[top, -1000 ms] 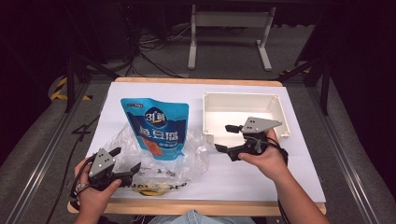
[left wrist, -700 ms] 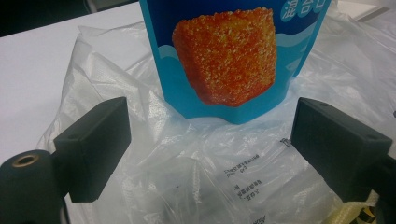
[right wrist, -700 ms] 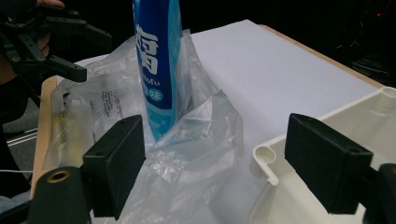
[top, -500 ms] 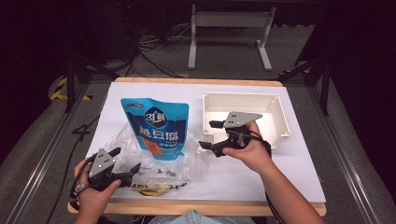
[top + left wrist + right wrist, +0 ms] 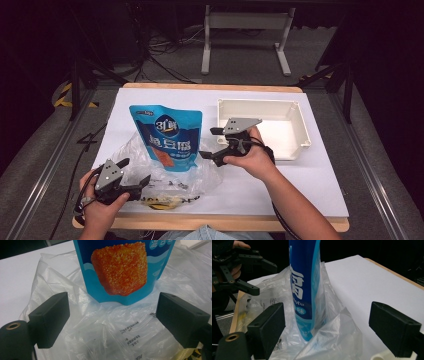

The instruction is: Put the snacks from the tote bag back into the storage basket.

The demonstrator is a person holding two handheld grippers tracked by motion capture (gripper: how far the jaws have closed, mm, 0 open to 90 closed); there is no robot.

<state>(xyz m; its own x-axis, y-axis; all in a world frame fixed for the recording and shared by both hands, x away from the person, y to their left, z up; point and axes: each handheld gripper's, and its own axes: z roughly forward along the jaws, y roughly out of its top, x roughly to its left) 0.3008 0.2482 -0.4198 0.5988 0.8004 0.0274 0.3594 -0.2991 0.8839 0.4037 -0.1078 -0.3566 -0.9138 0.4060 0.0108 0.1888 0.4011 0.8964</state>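
While both jaws gape, right gripper [image 5: 212, 144] nears pouch [image 5: 169, 137] edge; left gripper [image 5: 134, 174] over bag [image 5: 200, 176].

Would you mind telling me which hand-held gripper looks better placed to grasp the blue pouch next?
Probably the right hand-held gripper: its open jaws sit beside the blue pouch, facing its edge. The left hand-held gripper, also open, sits over the clear plastic bag nearer the table's front edge.

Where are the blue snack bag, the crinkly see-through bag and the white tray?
blue snack bag [image 5: 169, 136]: high view, middle of its printed front.
crinkly see-through bag [image 5: 105, 332]: left gripper view, wrinkled plastic between the open jaws.
white tray [image 5: 260, 103]: high view, its far rim.
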